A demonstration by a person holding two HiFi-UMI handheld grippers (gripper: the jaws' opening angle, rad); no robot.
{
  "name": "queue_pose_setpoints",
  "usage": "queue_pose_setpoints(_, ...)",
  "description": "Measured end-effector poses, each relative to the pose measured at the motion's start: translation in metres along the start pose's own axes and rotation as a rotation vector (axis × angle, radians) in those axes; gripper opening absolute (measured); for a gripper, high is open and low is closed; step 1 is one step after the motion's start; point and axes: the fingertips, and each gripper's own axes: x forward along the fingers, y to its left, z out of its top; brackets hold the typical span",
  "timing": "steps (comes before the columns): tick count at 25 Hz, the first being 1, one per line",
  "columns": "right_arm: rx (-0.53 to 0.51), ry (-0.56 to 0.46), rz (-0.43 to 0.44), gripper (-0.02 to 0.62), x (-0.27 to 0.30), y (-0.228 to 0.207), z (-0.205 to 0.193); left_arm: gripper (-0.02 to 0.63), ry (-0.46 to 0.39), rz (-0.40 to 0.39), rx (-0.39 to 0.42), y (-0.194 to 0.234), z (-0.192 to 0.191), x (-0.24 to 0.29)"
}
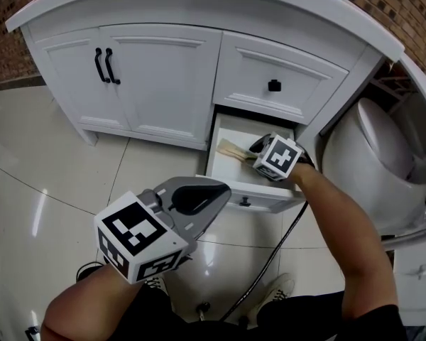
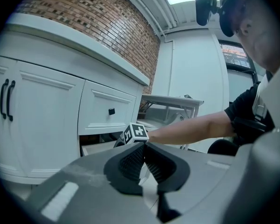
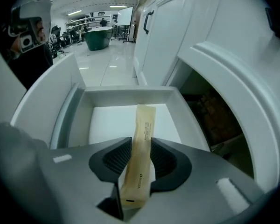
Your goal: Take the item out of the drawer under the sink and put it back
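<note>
Closest to me in the head view are a shoe and a black cable running across the glossy tiled floor toward the open drawer. The drawer is the lower one on the right of the white vanity cabinet and is pulled well out. Just above it sits a shut drawer with a black knob. To the left are two doors with black handles. A large white rounded fixture stands close beside the drawer on the right, and the forearm passes between it and the drawer front. The cabinet's overhanging top closes in the space above the drawer. The left gripper view shows a brick wall behind the cabinet.

My left gripper hangs over the floor just short of the drawer front, touching nothing. Its own view shows the left gripper with jaws together at the tips and nothing between them.

My right gripper is down inside the drawer. In its own view the right gripper has a long tan packet between the pads, which sit against its two long edges, so I read it as gripped. The jaws stand as wide as the packet. Its far end points at the drawer's back wall above the white floor. From the head view the packet lies within the drawer, pointing left from the jaws
</note>
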Motion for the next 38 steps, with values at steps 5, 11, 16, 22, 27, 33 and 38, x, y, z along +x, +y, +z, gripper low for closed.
queue_pose_setpoints(5,0.033,0.022,0.024,0.129,0.015,0.0,-0.01,0.005,-0.011,-0.011,-0.01,0.002,0.002,-0.002)
queue_pose_setpoints(11,0.029,0.032,0.029,0.129,0.027,-0.001,-0.012,0.005,-0.012,-0.021,-0.021,0.003,0.002,-0.004)
queue_pose_setpoints(16,0.037,0.047,0.037,0.118,0.029,0.0,-0.014,0.005,-0.006,-0.019,-0.019,0.004,0.002,-0.004)
queue_pose_setpoints(22,0.022,0.021,0.033,0.084,0.027,0.002,-0.005,0.005,-0.002,-0.017,0.008,0.003,0.002,-0.005)
queue_pose_setpoints(27,0.054,-0.016,-0.028,0.035,0.016,-0.012,-0.002,0.006,0.01,-0.015,0.03,0.002,-0.001,-0.005)
queue_pose_setpoints(33,0.044,-0.004,-0.121,0.031,-0.014,-0.021,-0.001,0.005,0.002,-0.004,0.037,0.001,0.003,-0.009)
queue_pose_setpoints(38,0.027,-0.082,-0.185,0.031,-0.057,-0.016,0.017,0.005,-0.02,-0.015,0.059,-0.008,0.008,-0.014)
